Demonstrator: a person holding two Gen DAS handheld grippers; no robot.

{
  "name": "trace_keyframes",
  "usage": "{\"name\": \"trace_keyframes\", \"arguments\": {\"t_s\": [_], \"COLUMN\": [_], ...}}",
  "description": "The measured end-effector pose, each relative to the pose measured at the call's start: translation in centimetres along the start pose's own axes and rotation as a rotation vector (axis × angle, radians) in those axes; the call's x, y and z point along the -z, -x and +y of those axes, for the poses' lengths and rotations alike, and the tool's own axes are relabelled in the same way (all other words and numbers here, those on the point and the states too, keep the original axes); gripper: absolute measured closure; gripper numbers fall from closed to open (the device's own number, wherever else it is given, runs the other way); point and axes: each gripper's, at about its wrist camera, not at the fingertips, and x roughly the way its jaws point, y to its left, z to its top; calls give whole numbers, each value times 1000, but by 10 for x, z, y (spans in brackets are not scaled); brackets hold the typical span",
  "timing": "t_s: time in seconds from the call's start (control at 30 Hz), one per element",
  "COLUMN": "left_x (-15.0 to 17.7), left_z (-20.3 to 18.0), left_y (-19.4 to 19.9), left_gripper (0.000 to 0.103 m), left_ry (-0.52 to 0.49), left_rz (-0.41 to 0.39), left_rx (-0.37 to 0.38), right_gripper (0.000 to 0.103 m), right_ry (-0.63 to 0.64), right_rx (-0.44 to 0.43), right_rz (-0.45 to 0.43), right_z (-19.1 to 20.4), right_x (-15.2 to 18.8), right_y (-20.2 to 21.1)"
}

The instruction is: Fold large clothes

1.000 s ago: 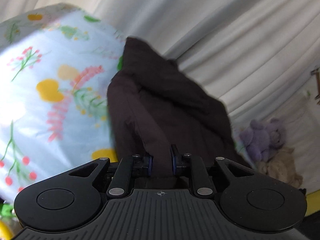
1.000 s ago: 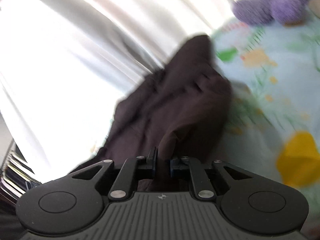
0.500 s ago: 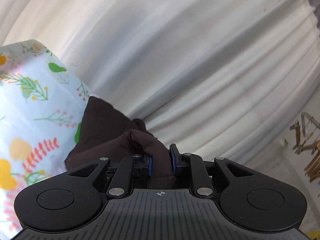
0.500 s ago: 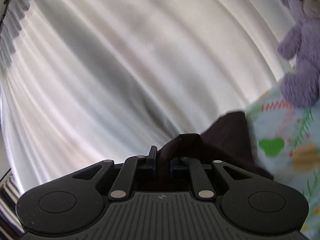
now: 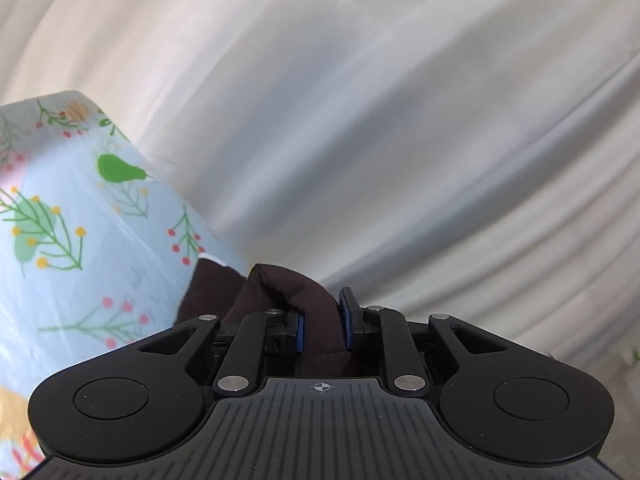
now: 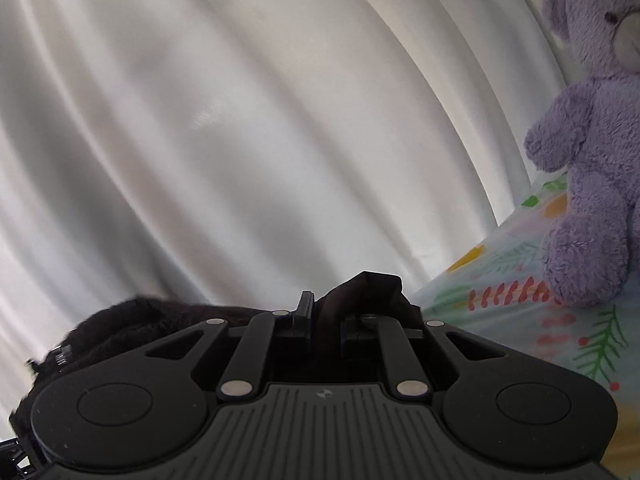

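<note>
Dark garment (image 5: 280, 304): mostly hidden behind gripper bodies in both views. Purple teddy bear (image 6: 592, 152): cut off at right edge.

Over the last second both views tipped up from the floral sheet (image 5: 72, 216) toward the white curtain (image 5: 400, 120), which went from a background strip to most of each picture. The dark garment (image 5: 280, 292), spread wide over the sheet a second earlier, shrank to a small bunch at the sheet's edge below the curtain. In the right wrist view the purple teddy bear (image 6: 592, 152) slid from the top edge down onto the sheet beside the curtain; it left the left wrist view.
</note>
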Motion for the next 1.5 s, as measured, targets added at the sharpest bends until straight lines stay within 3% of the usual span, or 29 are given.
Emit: {"name": "trace_keyframes", "arguments": {"t_s": [0.1, 0.17, 0.2, 0.23, 0.3, 0.37, 0.43, 0.57, 0.67, 0.7, 0.73, 0.77, 0.8, 0.83, 0.93, 0.97, 1.07, 1.2, 1.27, 1.37, 1.43, 1.47, 1.5], "left_x": [1, 3, 4, 2, -5, -13, -15, 10, 27, 30, 32, 33, 35, 36, 37, 37, 31, 18, 16, 30, 43, 48, 49], "left_z": [8, 14, 17, 20, 27, 39, 47, 50, 58, 62, 66, 69, 71, 73, 64, 57, 49, 27, 20, 23, 39, 45, 48], "left_y": [-34, -46, -47, -46, -35, -22, -23, -67, -102, -109, -113, -119, -123, -127, -128, -122, -109, -96, -103, -130, -148, -151, -150], "left_gripper": [78, 64, 53, 46, 19, 12, 7, 6, 8, 9, 10, 16, 31, 38, 55, 76, 84, 85, 85, 81, 72, 57, 43], "left_ry": [-16, -3, 4, 11, 21, 37, 23, -138, -197, -204, -203, -197, -186, -177, -200, -215, -180, -198, -223, -299, -288, -282, -272], "left_rz": [22, 41, 35, 12, -86, -179, -180, 22, 104, 115, 129, 146, 159, 163, 137, 131, 70, -50, -77, -58, -12, -7, -15], "left_rx": [-71, -72, -56, -42, -46, -60, -74, -145, -269, -292, -291, -279, -257, -230, -241, -250, -232, -217, -232, -337, -411, -437, -463], "right_gripper": [80, 67, 56, 37, 23, 21, 18, 17, 17, 20, 32, 41, 61, 69, 85, 88, 91, 91, 91, 90, 85, 83, 73], "right_ry": [-67, -118, -118, -89, 8, 121, 260, 473, 499, 488, 476, 464, 448, 427, 419, 431, 431, 452, 508, 524, 514, 506, 488], "right_rx": [-26, -75, -80, -58, -3, 34, 85, 155, 199, 215, 220, 233, 252, 250, 246, 248, 240, 270, 327, 389, 395, 398, 399], "right_rz": [49, 51, 39, 17, -50, -47, 13, 133, 160, 168, 172, 175, 179, 178, 160, 137, 33, -70, -60, 21, 51, 48, 33], "right_z": [-12, -19, -21, -23, -26, -25, -16, 1, 3, 4, 5, 4, 2, 1, -1, 1, 12, 19, 18, -1, -9, -10, -9], "right_x": [2, 7, 8, 8, 10, 15, 26, 56, 61, 60, 60, 59, 58, 53, 53, 52, 40, 29, 38, 56, 62, 60, 55], "right_y": [-25, -29, -27, -25, -18, -21, -37, -85, -108, -115, -115, -119, -123, -116, -115, -111, -93, -88, -102, -128, -134, -130, -124]}}
